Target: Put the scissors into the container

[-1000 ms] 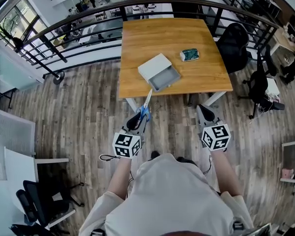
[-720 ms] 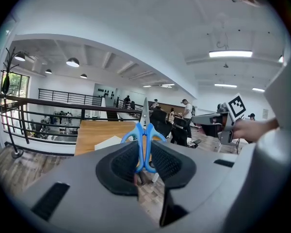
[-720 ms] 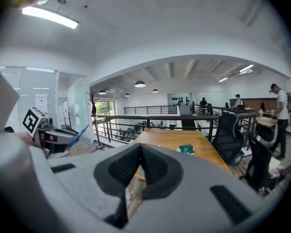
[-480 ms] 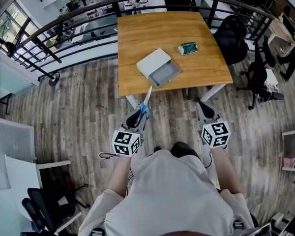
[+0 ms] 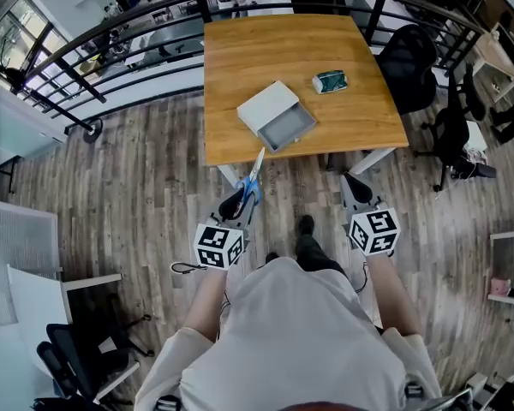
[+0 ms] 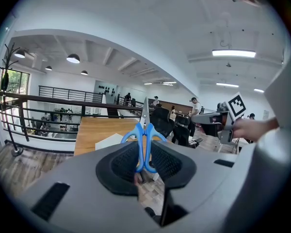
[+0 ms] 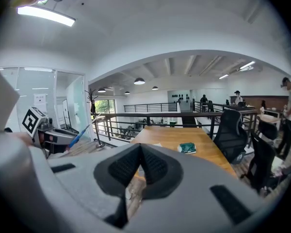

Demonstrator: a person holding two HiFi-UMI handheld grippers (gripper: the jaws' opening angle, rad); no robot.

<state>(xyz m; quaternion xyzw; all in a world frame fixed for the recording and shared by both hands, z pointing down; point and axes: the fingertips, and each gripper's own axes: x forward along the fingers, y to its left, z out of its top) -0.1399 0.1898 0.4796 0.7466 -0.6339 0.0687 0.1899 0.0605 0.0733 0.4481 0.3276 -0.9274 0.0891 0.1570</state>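
Pinches the scissors by the blue handles between the jaws of the left gripper, with the blades pointing forward toward the near edge of the table. Holds them above the wooden floor, short of the table and apart from the container. Holds the right gripper beside, at about the same level, jaws pressed together with nothing between them. Shows the container on the table as a white box with a grey drawer pulled out toward the near edge, and a green packet farther back to its right, not touching it.
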